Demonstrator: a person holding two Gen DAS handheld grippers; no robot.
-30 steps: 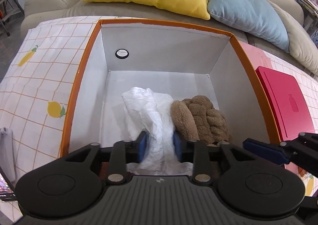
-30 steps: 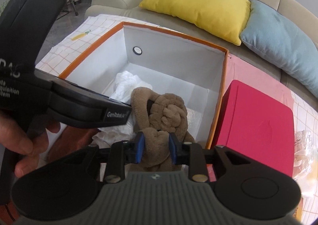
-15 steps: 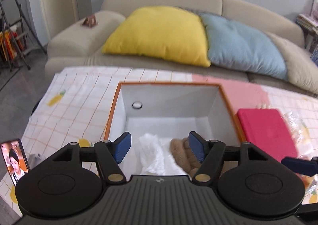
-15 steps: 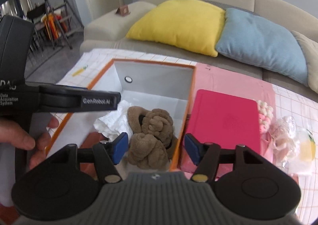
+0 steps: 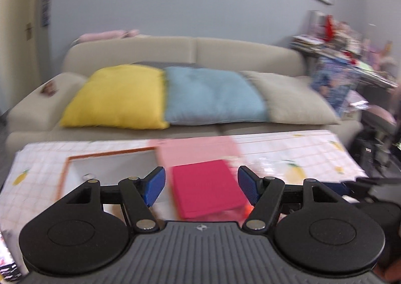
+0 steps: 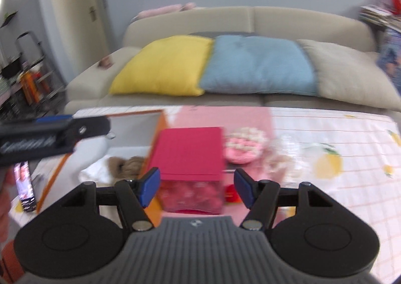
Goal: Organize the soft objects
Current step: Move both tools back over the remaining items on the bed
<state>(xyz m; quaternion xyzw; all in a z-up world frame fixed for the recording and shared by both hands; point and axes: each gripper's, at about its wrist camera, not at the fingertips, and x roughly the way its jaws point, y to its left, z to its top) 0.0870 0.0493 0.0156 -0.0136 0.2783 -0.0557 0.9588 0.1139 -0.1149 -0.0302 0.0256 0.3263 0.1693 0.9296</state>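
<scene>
Both jaws parted and empty: left gripper (image 5: 201, 185) spread wide, right gripper (image 6: 196, 187) widening, nothing between the pads. Just left of the right jaws, brown plush (image 6: 126, 165) and white cloth (image 6: 91, 175) resting inside the orange-rimmed box (image 6: 160, 122), apparently sorted. Straight ahead between both sets, red-lidded box (image 6: 189, 150); beyond-right, pink fluffy item (image 6: 244, 147), probably awaiting pickup, hence the spread fingers

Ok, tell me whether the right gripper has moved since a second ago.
Yes. The right gripper has pulled up and back out of the orange-rimmed box, releasing the brown plush; its jaws are opening, empty.
</scene>
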